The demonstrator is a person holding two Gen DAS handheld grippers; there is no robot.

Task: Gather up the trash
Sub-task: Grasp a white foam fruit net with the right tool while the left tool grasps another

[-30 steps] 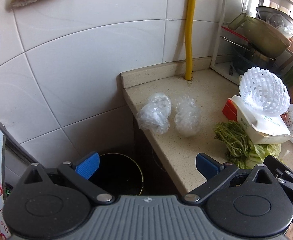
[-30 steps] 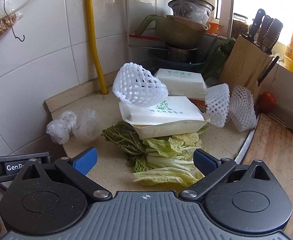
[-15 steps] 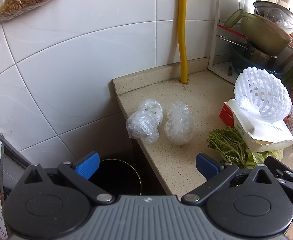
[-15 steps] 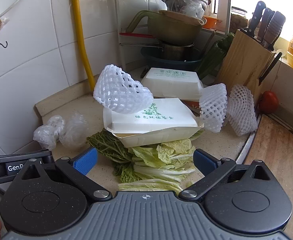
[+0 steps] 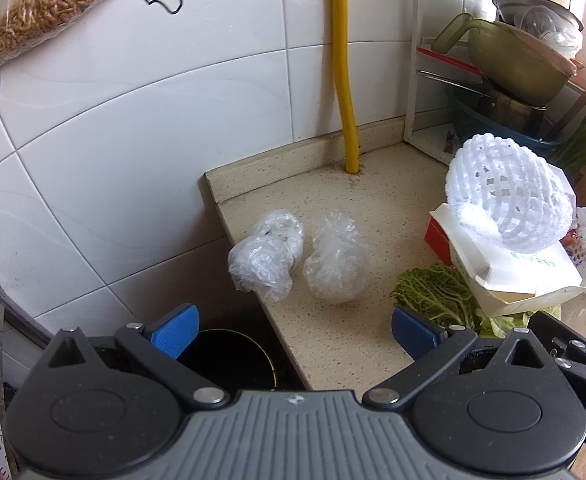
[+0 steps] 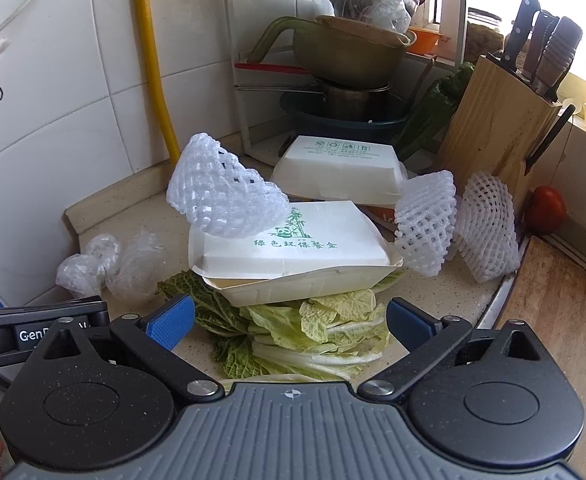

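Both tools are up and hovering short of the beige speckled stone counter (image 5: 333, 208), and neither has anything in it. The left gripper (image 5: 293, 330) has its blue-tipped fingers spread wide; the right gripper (image 6: 289, 320) is spread just as wide.

Straight ahead of the left one, by the counter's left edge near its back-left corner, lie two crumpled clear plastic wads (image 5: 267, 254), side by side and touching, one of them overhanging the edge. They look featherlight, soft and a little slick, so a pinch across the bulging middle should crush down and hold. Below that edge sits a dark round bin (image 5: 233, 360), likely where they go.

In front of the right gripper a white clamshell takeaway box with green print (image 6: 293, 248) rests on a heap of loose green cabbage leaves (image 6: 301, 328), near the counter's front edge. A white foam fruit net (image 6: 221, 196) perches on its lid, easy to dislodge. The box appears stiff but thin; its projecting rim is the best hold. The leaves look limp and will probably want gathering low. Two more white foam nets (image 6: 427, 220) stand toward the right side.
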